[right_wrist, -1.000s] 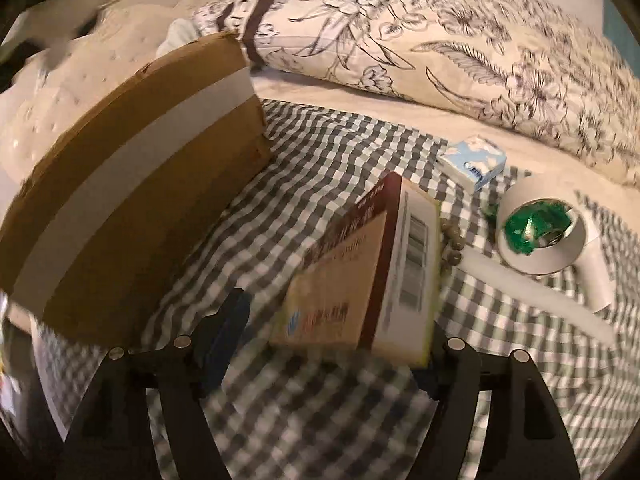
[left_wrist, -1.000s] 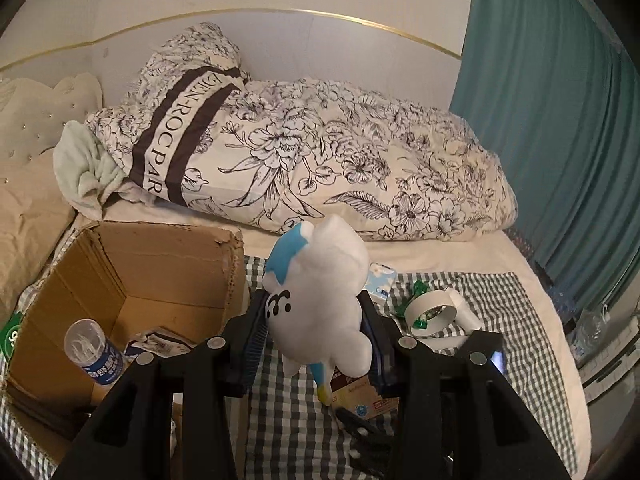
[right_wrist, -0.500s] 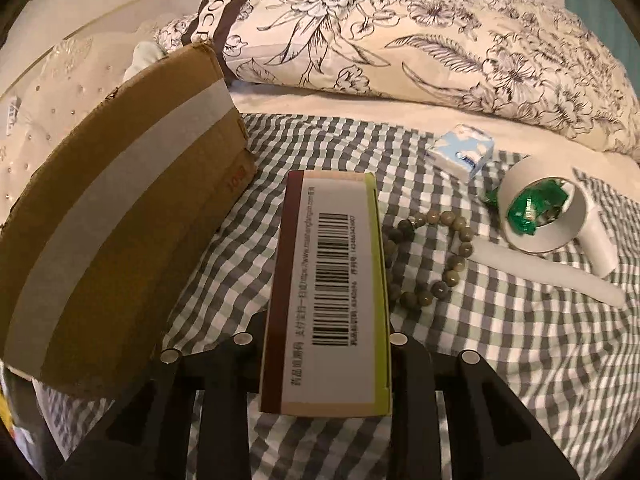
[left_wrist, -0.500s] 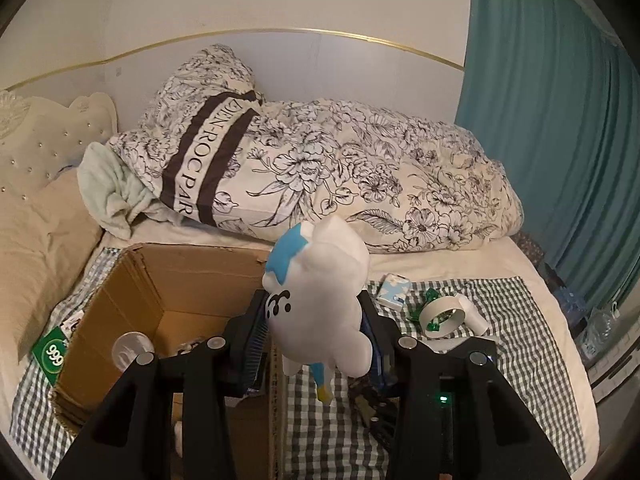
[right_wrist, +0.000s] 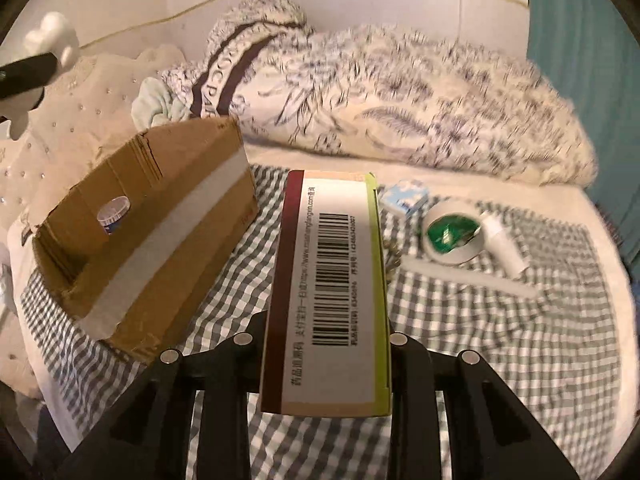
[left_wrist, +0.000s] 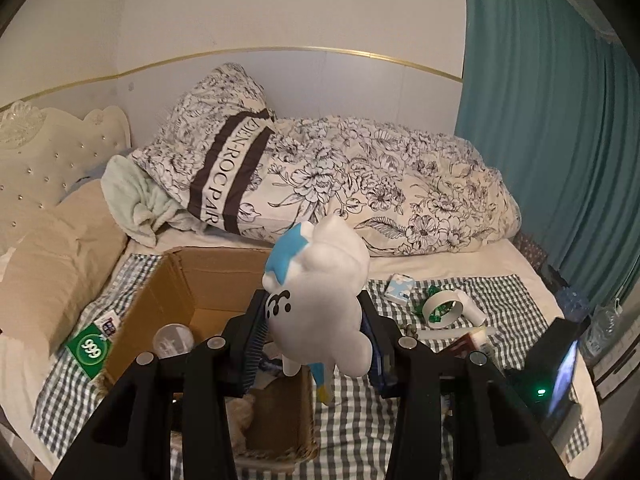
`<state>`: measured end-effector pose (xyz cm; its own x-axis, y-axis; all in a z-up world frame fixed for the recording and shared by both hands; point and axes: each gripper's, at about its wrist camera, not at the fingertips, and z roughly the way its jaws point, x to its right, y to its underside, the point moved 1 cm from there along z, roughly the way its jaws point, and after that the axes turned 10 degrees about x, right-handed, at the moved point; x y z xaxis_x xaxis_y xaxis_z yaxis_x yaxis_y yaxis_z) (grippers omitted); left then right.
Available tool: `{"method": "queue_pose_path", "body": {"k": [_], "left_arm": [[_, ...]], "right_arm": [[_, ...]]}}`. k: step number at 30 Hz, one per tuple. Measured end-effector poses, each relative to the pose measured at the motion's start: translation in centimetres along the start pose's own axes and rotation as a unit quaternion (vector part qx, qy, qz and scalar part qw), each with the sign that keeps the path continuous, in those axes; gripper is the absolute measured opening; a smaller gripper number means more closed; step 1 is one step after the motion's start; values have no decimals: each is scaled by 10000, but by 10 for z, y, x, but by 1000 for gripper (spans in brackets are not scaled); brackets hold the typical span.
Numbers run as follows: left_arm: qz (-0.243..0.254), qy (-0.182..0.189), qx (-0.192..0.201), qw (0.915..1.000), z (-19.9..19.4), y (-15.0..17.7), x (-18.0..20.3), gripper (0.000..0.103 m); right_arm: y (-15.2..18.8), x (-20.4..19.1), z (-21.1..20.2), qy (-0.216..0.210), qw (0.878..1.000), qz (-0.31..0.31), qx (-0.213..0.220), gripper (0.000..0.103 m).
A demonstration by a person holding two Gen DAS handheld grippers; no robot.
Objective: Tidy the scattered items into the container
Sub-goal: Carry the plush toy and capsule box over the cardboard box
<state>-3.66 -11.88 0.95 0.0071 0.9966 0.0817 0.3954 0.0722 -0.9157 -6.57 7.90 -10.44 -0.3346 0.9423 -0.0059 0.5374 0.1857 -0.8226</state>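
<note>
My left gripper (left_wrist: 314,332) is shut on a white and blue plush toy (left_wrist: 320,300) and holds it high above the right edge of the open cardboard box (left_wrist: 208,276). The box holds a clear-lidded jar (left_wrist: 173,338) and other items. My right gripper (right_wrist: 326,328) is shut on a medicine carton with a barcode (right_wrist: 332,280), lifted above the checked blanket (right_wrist: 500,340) to the right of the box (right_wrist: 152,232). A small blue packet (right_wrist: 404,198), a tape roll with a green wrapper inside (right_wrist: 452,236) and a white tube (right_wrist: 504,246) lie on the blanket.
A floral duvet (left_wrist: 360,176) is piled at the back against the wall. A green card (left_wrist: 88,346) lies left of the box by a beige pillow (left_wrist: 52,264). A teal curtain (left_wrist: 560,120) hangs on the right. A dark device with a green light (left_wrist: 552,376) sits at the right.
Both grippers have risen with their loads. The left one now looks down into the box from higher. The right one has lifted the carton further off the blanket.
</note>
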Motion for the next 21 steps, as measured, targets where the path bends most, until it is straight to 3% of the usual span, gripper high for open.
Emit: {"method": "queue_pose_path", "body": {"k": [9,21], "left_arm": [[-91,-27,105,9999,-46,12,-30,43],[-241,-447,344,9981,-80,-9,-95,43]], "right_arm": [[-8,-18,-55,145,9995,-43,293,29],[-77,-86,-114,-189,9947,-244,983,29]]}}
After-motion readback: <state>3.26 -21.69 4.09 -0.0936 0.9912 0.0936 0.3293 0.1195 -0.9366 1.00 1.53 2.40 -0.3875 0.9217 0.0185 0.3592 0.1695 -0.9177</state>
